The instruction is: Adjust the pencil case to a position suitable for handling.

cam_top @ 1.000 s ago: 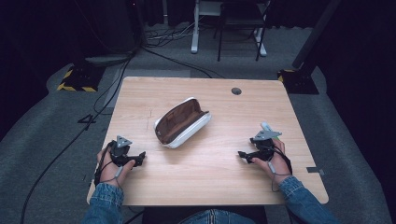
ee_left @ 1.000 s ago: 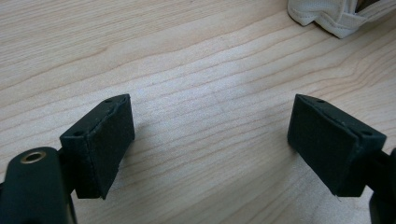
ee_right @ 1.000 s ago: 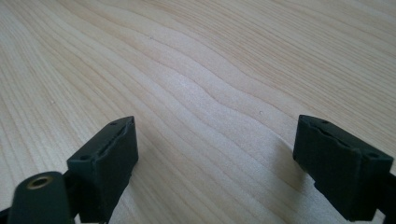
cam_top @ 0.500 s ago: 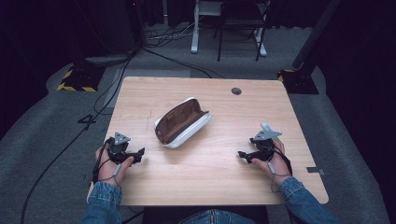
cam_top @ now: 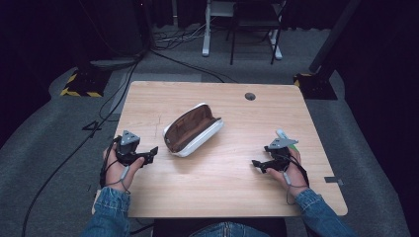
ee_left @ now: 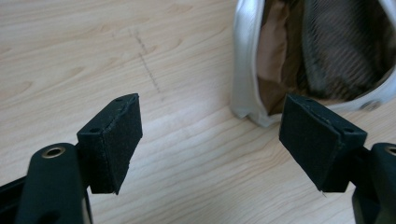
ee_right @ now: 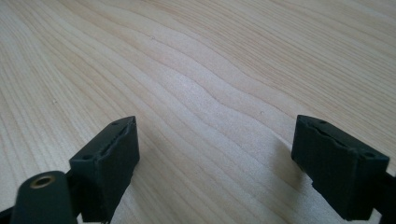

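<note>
Near the middle of the surface [cam_top: 222, 187], a bit toward its left edge, sat an open pouch [cam_top: 192, 129], white outside and brown inside, lying at a slant with its mouth facing up. Left hand-held gripper [cam_top: 148, 154] was just beside the pouch's near end, not touching it, jaws spread wide though they'd just been closing a little, nothing between them but bare wood. Right hand-held gripper [cam_top: 257, 164] sat low by the right edge, well apart from the pouch, also spread, with just wood grain between its pads.
</note>
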`<act>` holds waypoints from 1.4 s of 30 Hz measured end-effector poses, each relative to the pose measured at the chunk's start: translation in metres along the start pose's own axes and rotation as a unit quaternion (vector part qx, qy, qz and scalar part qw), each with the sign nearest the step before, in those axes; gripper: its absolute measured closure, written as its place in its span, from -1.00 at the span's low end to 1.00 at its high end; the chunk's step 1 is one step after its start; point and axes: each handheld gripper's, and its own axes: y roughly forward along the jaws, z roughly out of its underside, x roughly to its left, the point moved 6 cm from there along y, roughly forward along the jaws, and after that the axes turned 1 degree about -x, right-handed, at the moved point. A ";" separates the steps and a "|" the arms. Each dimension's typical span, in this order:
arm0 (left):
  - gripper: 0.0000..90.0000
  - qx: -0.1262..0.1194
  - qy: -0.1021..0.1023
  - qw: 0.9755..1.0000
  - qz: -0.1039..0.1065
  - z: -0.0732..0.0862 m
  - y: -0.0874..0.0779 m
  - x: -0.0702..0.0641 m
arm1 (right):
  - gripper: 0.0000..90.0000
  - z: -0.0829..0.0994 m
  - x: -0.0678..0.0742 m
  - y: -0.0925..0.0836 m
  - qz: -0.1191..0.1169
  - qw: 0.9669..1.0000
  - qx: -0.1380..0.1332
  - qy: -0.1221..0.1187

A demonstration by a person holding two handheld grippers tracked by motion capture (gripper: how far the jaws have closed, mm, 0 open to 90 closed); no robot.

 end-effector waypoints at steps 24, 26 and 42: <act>-0.48 -0.036 0.033 0.998 0.044 -0.045 0.047 -0.023 | -0.64 0.000 0.001 -0.001 0.000 1.000 -0.001 -0.002; -0.47 -0.035 0.032 0.998 0.047 -0.046 0.053 -0.024 | -0.64 0.001 0.001 -0.001 0.000 1.000 -0.001 -0.002; -0.44 -0.031 0.023 0.998 0.055 -0.050 0.087 -0.024 | -0.62 0.001 0.001 -0.002 -0.003 1.000 -0.002 -0.003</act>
